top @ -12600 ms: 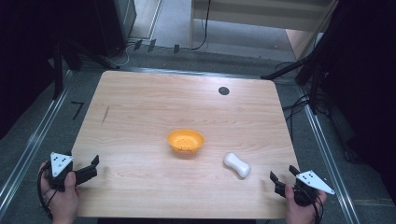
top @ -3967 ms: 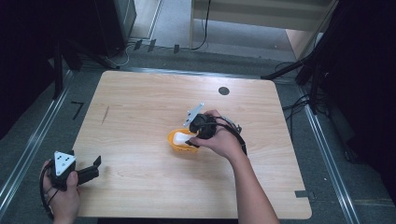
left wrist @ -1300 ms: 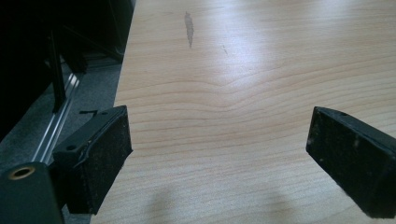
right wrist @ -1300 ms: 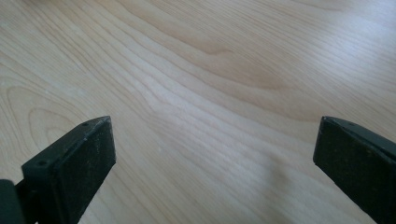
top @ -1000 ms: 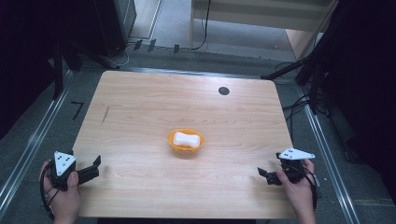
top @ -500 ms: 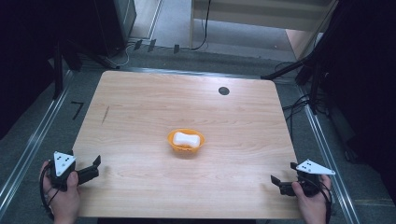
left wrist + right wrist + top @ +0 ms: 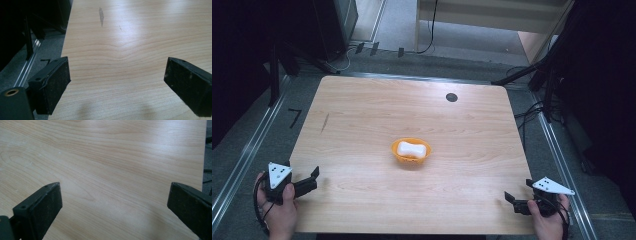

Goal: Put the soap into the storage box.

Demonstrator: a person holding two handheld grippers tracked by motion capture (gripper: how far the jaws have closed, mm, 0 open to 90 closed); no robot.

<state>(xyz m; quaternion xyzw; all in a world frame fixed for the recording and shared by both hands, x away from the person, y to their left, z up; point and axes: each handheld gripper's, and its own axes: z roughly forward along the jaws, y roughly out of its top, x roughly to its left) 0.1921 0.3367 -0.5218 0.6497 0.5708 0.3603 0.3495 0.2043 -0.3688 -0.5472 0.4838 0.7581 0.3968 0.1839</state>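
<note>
With bone (image 7: 413, 148) lying in bowl (image 7: 411, 151) at table (image 7: 362, 115) centre, placing step looks done — left gripper (image 7: 309, 181) and right gripper (image 7: 511, 201) at near corners, jaws wide, empty. Next: likely none.

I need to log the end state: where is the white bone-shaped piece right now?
In the high view, the white bone-shaped piece lies inside the orange bowl near the middle of the wooden table, apart from both grippers at the near corners.

I see a pale wood-grain table (image 7: 362, 125) with a smooth, faintly shiny top, an orange bowl (image 7: 411, 156) that looks plastic, and matt black, slightly scuffed pads (image 7: 55, 82) on my left gripper (image 7: 117, 82).
</note>
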